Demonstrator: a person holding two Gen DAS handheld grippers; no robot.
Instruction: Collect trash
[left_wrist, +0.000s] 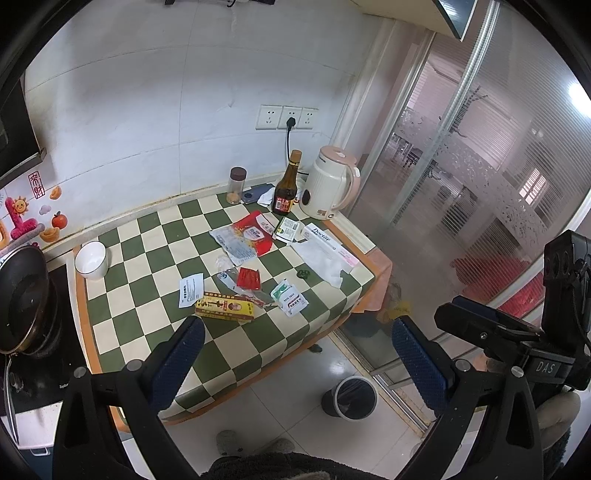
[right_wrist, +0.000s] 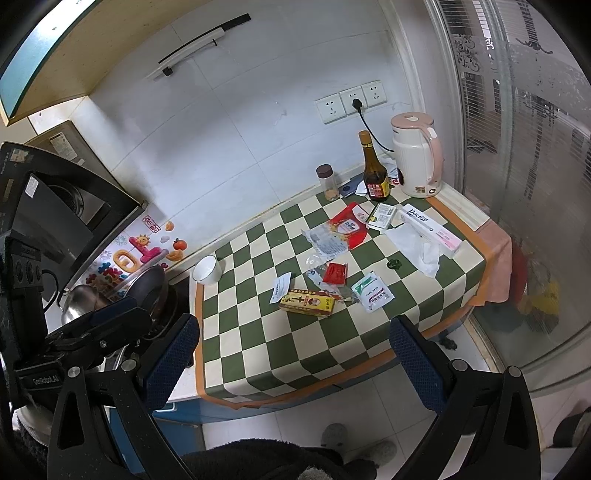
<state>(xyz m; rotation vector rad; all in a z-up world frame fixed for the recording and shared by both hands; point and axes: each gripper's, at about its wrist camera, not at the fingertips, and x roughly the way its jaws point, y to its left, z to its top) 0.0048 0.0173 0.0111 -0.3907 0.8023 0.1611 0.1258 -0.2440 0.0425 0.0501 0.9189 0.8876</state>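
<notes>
Trash lies scattered on the green-and-cream checkered counter (left_wrist: 155, 266) (right_wrist: 258, 332): a yellow-red box (left_wrist: 224, 306) (right_wrist: 306, 303), a small red packet (left_wrist: 248, 277) (right_wrist: 335, 274), a white-green sachet (left_wrist: 290, 297) (right_wrist: 372, 291), a large red-and-clear wrapper (left_wrist: 245, 236) (right_wrist: 338, 230), a paper slip (left_wrist: 191, 290) (right_wrist: 280, 288), a crumpled tissue (left_wrist: 322, 264) (right_wrist: 419, 247) and a white "Doctor" box (left_wrist: 328, 240) (right_wrist: 432, 225). A dark bin (left_wrist: 350, 398) stands on the floor below the counter. My left gripper (left_wrist: 297, 352) and right gripper (right_wrist: 295, 350) both hang open above the counter's near edge, holding nothing.
At the back stand a cream kettle (left_wrist: 330, 184) (right_wrist: 417, 162), a dark sauce bottle (left_wrist: 287, 186) (right_wrist: 373, 170) and a small jar (left_wrist: 236, 184) (right_wrist: 328, 182). A white bowl (left_wrist: 91, 259) (right_wrist: 207, 270) sits left, beside a frying pan (left_wrist: 24, 299) (right_wrist: 147, 291). A glass sliding door (left_wrist: 480, 166) bounds the right.
</notes>
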